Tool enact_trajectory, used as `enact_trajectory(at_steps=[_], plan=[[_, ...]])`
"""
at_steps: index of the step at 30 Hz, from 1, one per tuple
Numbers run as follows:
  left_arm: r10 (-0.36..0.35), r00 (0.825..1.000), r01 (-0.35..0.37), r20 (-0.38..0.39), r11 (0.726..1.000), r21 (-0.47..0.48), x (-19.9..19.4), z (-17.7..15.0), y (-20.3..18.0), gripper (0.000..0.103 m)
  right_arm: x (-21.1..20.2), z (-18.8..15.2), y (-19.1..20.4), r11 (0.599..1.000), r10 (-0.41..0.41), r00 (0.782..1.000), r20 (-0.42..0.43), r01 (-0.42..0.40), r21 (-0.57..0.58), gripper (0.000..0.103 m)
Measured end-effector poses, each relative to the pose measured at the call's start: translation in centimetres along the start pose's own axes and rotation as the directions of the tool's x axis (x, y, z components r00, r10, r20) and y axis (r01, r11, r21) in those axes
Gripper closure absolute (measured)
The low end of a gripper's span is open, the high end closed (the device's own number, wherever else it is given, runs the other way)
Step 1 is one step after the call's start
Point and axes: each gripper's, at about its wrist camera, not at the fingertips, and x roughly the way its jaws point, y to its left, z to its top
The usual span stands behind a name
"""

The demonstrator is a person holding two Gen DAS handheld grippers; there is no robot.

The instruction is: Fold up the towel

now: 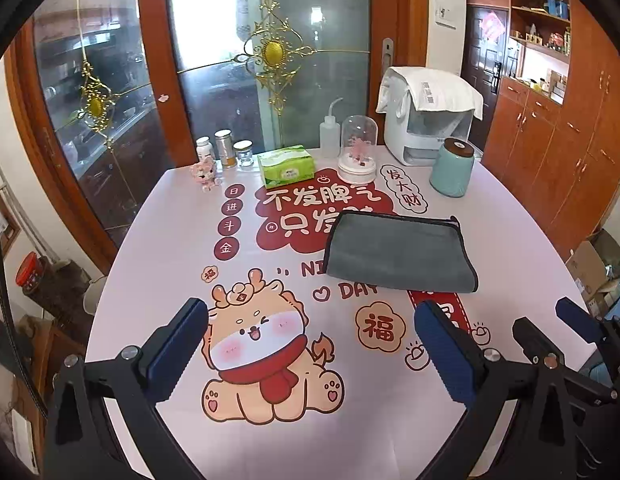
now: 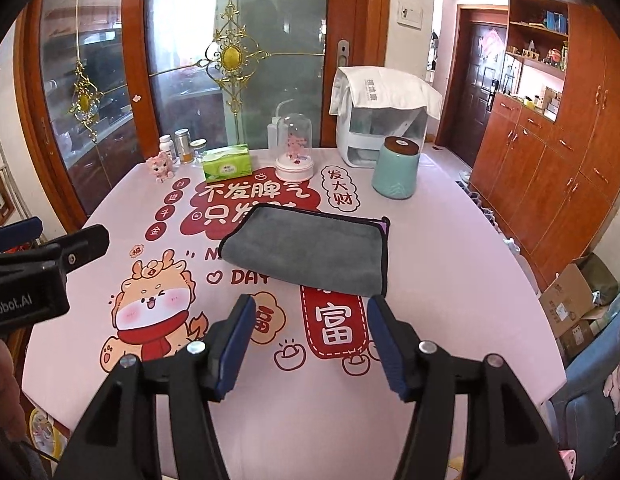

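A grey towel (image 1: 398,252) with dark edging lies folded flat on the pink printed tablecloth (image 1: 158,256), right of the table's middle. It also shows in the right wrist view (image 2: 310,254). My left gripper (image 1: 310,348) is open and empty, held above the near part of the table, short and left of the towel. My right gripper (image 2: 310,344) is open and empty, just short of the towel's near edge. The right gripper also shows in the left wrist view (image 1: 550,324), and the left gripper shows at the left edge of the right wrist view (image 2: 50,244).
Along the far edge stand small jars (image 1: 226,148), a pink figurine (image 1: 206,174), a green tissue box (image 1: 286,166), a squeeze bottle (image 1: 330,134), a glass dome (image 1: 358,152), a mint canister (image 1: 452,170) and a white appliance (image 1: 426,116). Wooden cabinets (image 2: 558,168) and cardboard boxes (image 2: 574,304) stand right.
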Motion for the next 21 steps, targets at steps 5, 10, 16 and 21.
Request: enact_trajectory(at_steps=[5, 10, 16, 21], plan=[[0.027, 1.000, -0.026, 0.016, 0.999, -0.026, -1.4, -0.6, -0.3, 0.000, -0.9, 0.4, -0.6, 1.000, 0.016, 1.000, 0.001, -0.016, -0.003, 0.044], [0.045, 0.999, -0.046, -0.006, 0.997, -0.060, -2.2, -1.5, -0.9, 0.000, -1.5, 0.6, -1.4, 0.999, 0.034, 0.999, -0.002, -0.034, -0.017, 0.037], [0.065, 0.997, -0.068, -0.034, 0.991, -0.112, -2.9, -2.1, -1.3, 0.000, -1.9, 1.0, -2.0, 0.998, 0.056, 0.998, -0.004, -0.056, -0.022, 0.036], [0.091, 0.995, -0.095, -0.037, 0.987, -0.127, -3.6, -2.3, -1.5, 0.000, -2.3, 0.9, -2.0, 0.997, 0.076, 0.997, -0.009, -0.077, -0.032, 0.031]])
